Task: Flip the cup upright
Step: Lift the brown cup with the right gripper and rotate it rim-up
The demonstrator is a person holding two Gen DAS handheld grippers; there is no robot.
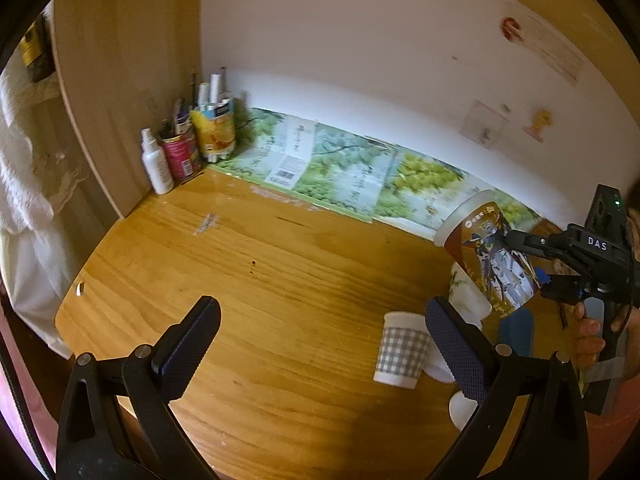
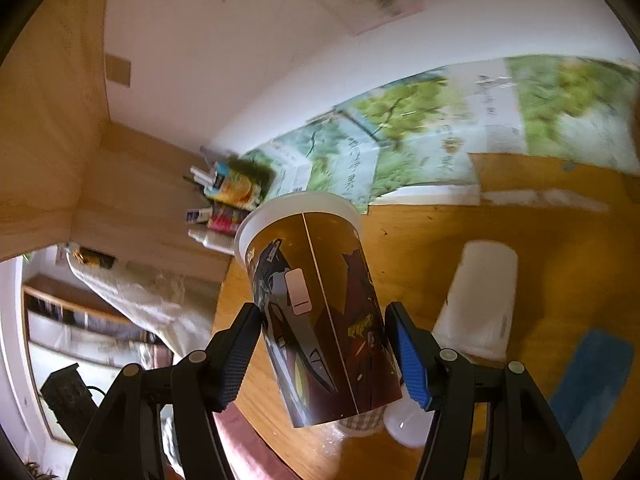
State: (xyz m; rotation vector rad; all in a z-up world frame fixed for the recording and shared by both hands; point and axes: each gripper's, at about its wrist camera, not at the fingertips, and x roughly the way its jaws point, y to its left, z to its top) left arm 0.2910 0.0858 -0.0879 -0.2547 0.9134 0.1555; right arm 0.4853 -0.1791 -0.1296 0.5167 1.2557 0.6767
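Observation:
My right gripper (image 2: 324, 344) is shut on a tall brown printed paper cup (image 2: 320, 312) with a white rim. It holds the cup in the air above the wooden table (image 2: 420, 232), tilted, rim pointing up and to the left. The left wrist view shows the same cup (image 1: 488, 256) at the right, held by the right gripper (image 1: 532, 260). My left gripper (image 1: 320, 340) is open and empty above the table's front part. A grey checked cup (image 1: 400, 350) stands rim down by its right finger.
A white cup (image 2: 480, 300) stands rim down on the table. A smaller white cup (image 1: 466, 408) lies near the front edge. A blue cloth (image 2: 592, 384) lies at the right. Bottles and pen holders (image 1: 188, 144) stand in the back left corner. Green printed sheets (image 1: 344, 168) line the wall.

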